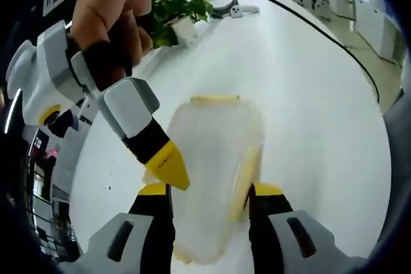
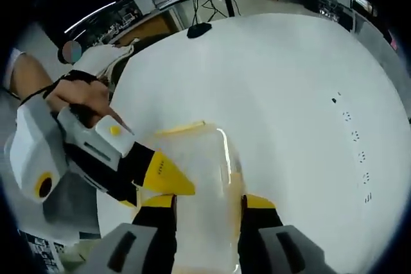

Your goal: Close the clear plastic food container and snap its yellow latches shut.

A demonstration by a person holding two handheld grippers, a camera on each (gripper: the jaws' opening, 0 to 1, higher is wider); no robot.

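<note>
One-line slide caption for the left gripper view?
Left gripper straddles the clear container on the white table; right gripper touches its side.
</note>
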